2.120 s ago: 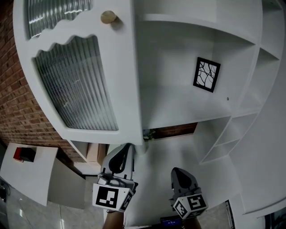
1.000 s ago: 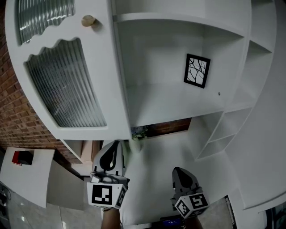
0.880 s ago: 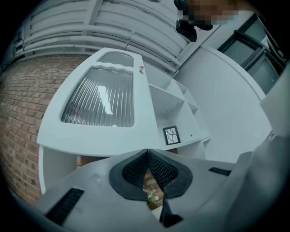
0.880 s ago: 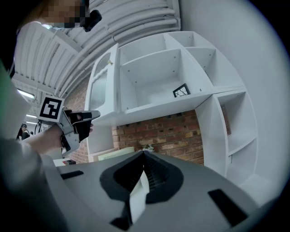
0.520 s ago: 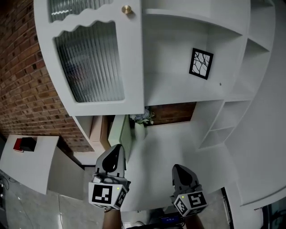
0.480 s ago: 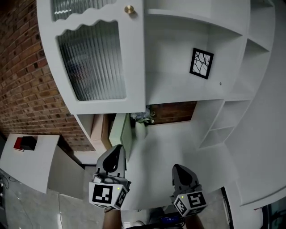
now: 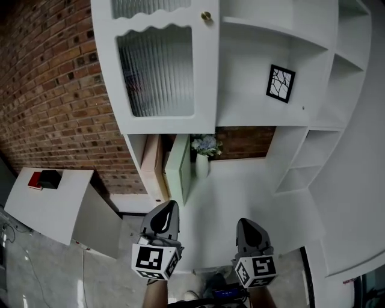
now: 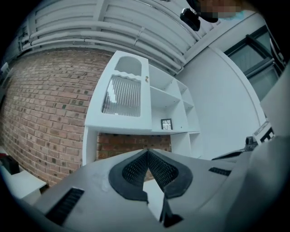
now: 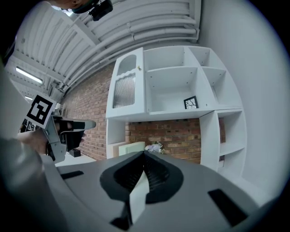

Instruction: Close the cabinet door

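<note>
The white cabinet door [image 7: 156,72] with ribbed glass and a small brass knob [image 7: 206,16] lies flush over the left compartment of the shelf unit. It also looks flush as the door [image 8: 124,95] in the left gripper view and the door [image 9: 127,90] in the right gripper view. My left gripper [image 7: 170,207] hangs well below and in front of the door, touching nothing. Its jaws meet at the tip, so the left gripper [image 8: 147,151] is shut and empty. My right gripper [image 7: 245,222] sits beside it, level with it. The right gripper [image 9: 144,154] is likewise shut with nothing held.
A framed black picture [image 7: 281,83] leans in the open shelf right of the door. Below, a vase of flowers [image 7: 203,150] and a pale green board [image 7: 178,168] stand on the white counter [image 7: 240,198]. A brick wall [image 7: 54,78] and white side table [image 7: 54,204] are at left.
The door has swung from standing open toward me to flush with the cabinet. Both grippers have drawn back and away from it, the left one leaving the door's lower edge.
</note>
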